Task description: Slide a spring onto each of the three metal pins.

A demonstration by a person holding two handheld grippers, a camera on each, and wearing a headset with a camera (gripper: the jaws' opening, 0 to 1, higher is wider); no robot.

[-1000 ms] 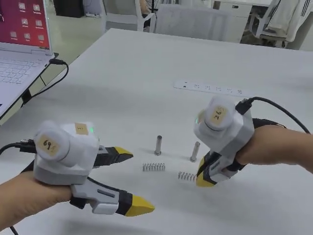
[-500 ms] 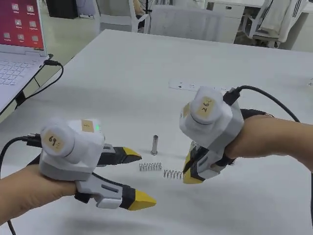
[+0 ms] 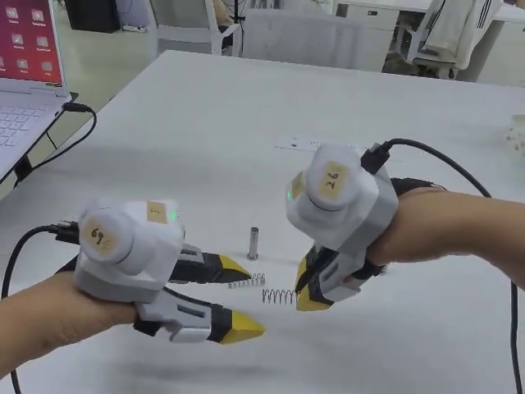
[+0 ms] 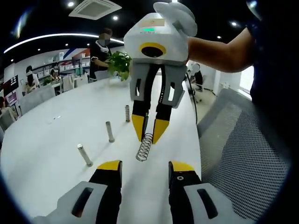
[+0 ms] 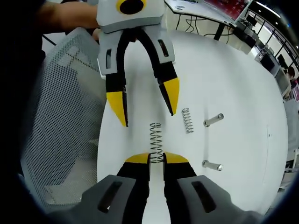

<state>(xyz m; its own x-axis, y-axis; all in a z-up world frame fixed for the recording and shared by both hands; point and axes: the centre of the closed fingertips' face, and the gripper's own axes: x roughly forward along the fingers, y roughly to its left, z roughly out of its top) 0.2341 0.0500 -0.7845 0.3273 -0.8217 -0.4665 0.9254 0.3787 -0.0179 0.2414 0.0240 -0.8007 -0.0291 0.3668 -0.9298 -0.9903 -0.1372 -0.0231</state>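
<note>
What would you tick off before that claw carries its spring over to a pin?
1. Right claw shut on a spring: ok.
2. Grip sits at one end of the spring, other end free: ok.
3. Three metal pins standing upright: ok.
4. Pins bare, nothing on them: ok.
5. Left claw open and free to help: ok.
6. Enough springs for all pins: cannot tell; a second spring lies on the table, and I see no third.
</note>
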